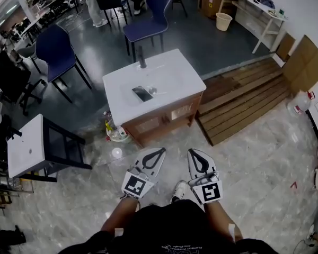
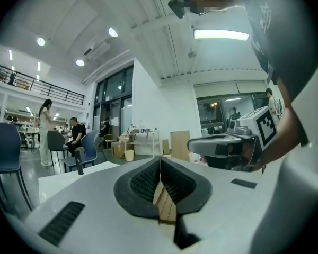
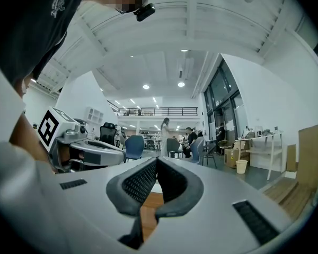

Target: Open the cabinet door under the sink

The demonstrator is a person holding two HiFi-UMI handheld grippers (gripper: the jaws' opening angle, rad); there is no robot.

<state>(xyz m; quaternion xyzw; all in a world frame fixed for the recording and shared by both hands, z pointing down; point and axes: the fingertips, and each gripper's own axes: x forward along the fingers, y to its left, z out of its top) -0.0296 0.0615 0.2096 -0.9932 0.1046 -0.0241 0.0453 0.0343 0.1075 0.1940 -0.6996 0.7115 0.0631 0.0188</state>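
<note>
The sink cabinet (image 1: 167,116) stands ahead of me in the head view: a wooden base with two front doors, both shut, under a white top (image 1: 169,75) with a black faucet (image 1: 142,57). My left gripper (image 1: 159,151) and right gripper (image 1: 194,153) are held side by side, well short of the doors and pointing at them. In the left gripper view the left gripper (image 2: 160,161) has its pads pressed together with nothing between them. The right gripper (image 3: 156,160) in the right gripper view is likewise shut and empty.
A dark flat object (image 1: 142,93) lies on the white top. Bottles and a bowl (image 1: 115,132) sit on the floor at the cabinet's left corner. A black-framed white table (image 1: 26,150) stands at left, a wooden pallet (image 1: 244,99) at right, blue chairs (image 1: 55,49) behind.
</note>
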